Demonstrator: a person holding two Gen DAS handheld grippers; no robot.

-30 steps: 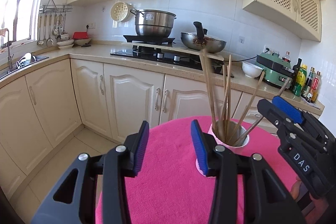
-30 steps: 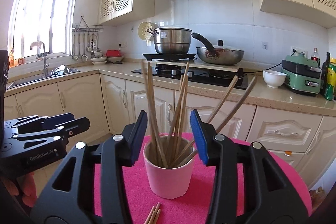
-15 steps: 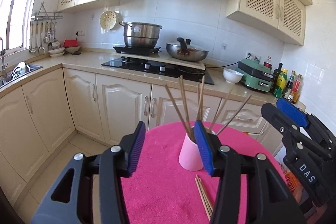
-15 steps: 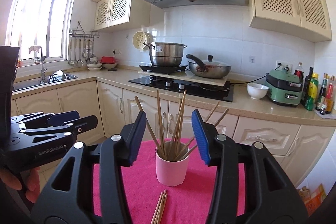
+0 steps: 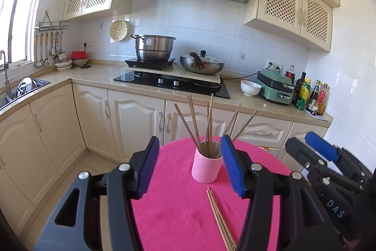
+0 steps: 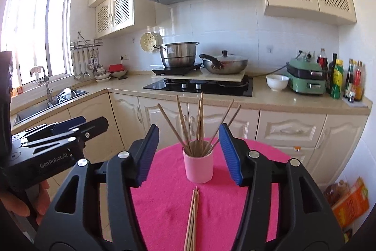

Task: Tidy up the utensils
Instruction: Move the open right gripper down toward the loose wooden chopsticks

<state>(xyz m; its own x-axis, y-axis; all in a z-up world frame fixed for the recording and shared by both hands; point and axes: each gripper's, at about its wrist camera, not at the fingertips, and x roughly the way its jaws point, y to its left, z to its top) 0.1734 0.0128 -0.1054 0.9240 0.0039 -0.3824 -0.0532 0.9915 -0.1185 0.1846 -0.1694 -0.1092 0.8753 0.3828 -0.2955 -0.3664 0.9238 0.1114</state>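
Left gripper: jaws spread wide, nothing between the blue pads; held above the near part of the table.
Right gripper: jaws spread wide, holding nothing; the cup shows through the gap.
Pink cup: upright on the pink tablecloth, towards the far edge; wooden chopsticks stand in it, fanned outward.
Loose chopsticks: a small bundle lying flat on the cloth, just in front of the cup, not touching it.
Obstructions: none between either gripper and the loose bundle; the fanned sticks lean out over the cup rim.
Surroundings: kitchen counter behind the table, with hob, steel pot, lidded wok, white bowl, green appliance, bottles.
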